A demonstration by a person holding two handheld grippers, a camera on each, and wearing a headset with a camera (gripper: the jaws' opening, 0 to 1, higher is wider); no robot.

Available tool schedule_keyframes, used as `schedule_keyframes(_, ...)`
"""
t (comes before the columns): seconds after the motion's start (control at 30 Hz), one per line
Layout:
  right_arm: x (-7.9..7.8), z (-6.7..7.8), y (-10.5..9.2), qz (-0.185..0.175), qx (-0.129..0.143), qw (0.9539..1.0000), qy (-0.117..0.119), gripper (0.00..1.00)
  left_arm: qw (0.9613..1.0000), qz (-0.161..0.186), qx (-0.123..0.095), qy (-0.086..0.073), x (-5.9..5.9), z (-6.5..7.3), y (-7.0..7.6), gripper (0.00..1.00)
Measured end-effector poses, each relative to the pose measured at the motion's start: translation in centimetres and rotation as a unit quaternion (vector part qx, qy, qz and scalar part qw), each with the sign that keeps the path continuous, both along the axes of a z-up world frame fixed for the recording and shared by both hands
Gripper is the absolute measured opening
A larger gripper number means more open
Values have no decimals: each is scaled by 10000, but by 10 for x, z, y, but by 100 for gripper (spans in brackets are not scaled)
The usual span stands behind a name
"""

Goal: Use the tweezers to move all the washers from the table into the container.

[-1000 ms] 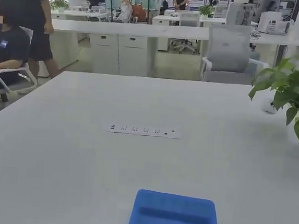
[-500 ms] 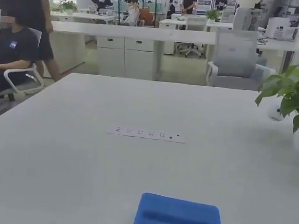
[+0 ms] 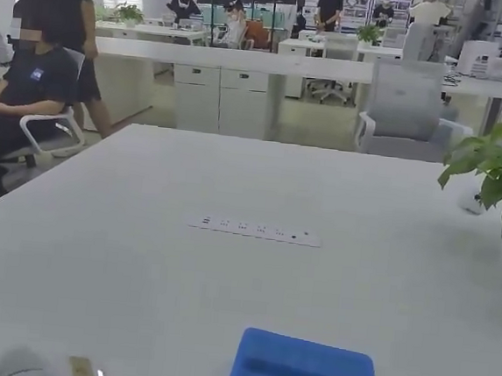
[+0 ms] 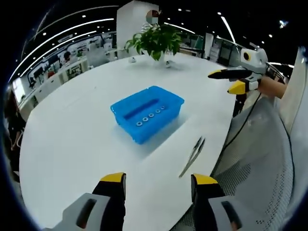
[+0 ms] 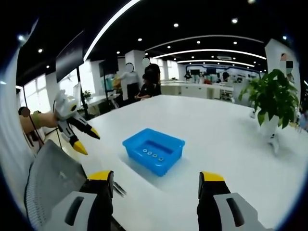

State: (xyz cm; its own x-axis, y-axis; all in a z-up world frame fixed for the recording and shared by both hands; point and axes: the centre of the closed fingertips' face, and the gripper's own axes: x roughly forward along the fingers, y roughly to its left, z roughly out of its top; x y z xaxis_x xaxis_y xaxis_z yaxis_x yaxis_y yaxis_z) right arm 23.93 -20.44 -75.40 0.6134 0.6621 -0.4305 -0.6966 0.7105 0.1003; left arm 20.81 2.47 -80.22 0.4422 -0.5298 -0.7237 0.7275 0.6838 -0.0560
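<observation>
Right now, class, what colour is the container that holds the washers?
Blue. The container shows best in the left gripper view.

Our left gripper point(image 4: 159, 179) has its jaws spread wide, nothing between them. Our right gripper point(image 5: 156, 176) is spread the same. Our right hand point(image 4: 272, 87) and left hand point(image 5: 34, 120) hold them well apart.

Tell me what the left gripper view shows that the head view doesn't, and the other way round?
Left gripper view adds: tweezers lying near the edge of the table, a row of washers in the container, the open left gripper and the open right gripper. Head view adds: a power strip and a seated person behind. Both share the blue container, white table and plant.
</observation>
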Motion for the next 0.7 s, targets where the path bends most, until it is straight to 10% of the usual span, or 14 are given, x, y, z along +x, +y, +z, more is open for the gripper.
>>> schedule_keyframes(0.17,2,2,-2,-45,78,10000,-28,74,9952,502,-754,-364,10,23,-2,59)
schedule_keyframes(0.4,9,15,-4,-170,323,9991,-219,79,9661,1318,-2026,-903,20,64,13,71)
schedule_keyframes(0.7,18,34,-8,-409,698,9951,-567,86,9268,2310,-2141,-2046,31,108,65,90)
